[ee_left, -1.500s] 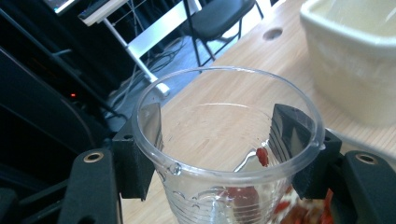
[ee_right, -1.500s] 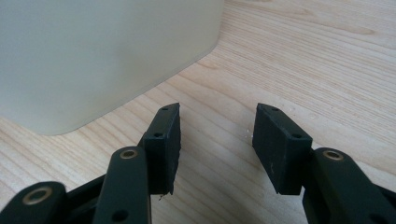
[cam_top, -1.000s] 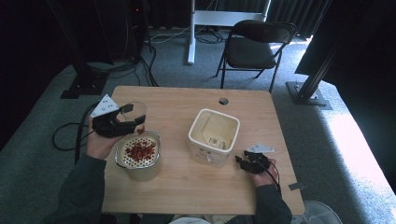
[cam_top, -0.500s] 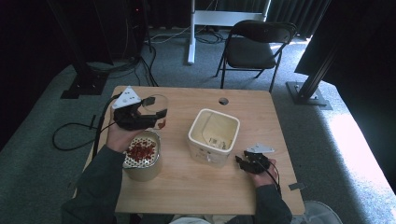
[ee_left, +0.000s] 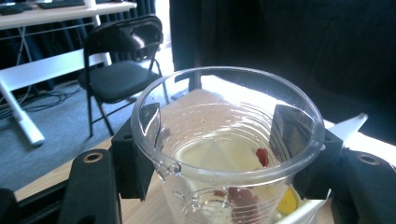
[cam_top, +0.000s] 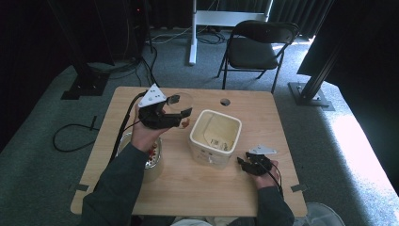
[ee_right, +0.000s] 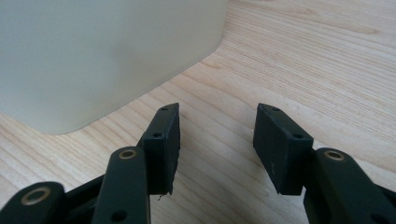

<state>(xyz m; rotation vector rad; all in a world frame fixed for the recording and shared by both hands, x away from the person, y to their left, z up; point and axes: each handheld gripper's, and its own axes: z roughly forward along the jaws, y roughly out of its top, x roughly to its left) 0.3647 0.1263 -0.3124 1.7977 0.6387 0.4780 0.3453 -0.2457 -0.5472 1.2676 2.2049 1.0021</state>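
Observation:
My left gripper (cam_top: 180, 111) is shut on a clear plastic cup (cam_top: 182, 104), held above the table just left of a white square tub (cam_top: 215, 136). In the left gripper view the jaws (ee_left: 224, 140) clamp the cup (ee_left: 205, 186) on both sides, and a few red pieces (ee_left: 240, 196) lie in its bottom. A metal bowl (cam_top: 153, 162) with red pieces sits under my left forearm, partly hidden. My right gripper (cam_top: 243, 162) rests on the table right of the tub, open; its jaws (ee_right: 217, 140) hold nothing, with the tub wall (ee_right: 93, 56) close ahead.
The wooden table (cam_top: 197, 188) has a round hole (cam_top: 225, 101) near its far edge. A black folding chair (cam_top: 261, 47) stands beyond it. A cable (cam_top: 70, 136) loops on the carpet to the left.
My left gripper has carried the cup rightward, from over the metal bowl to beside the white tub. The right gripper has stayed still.

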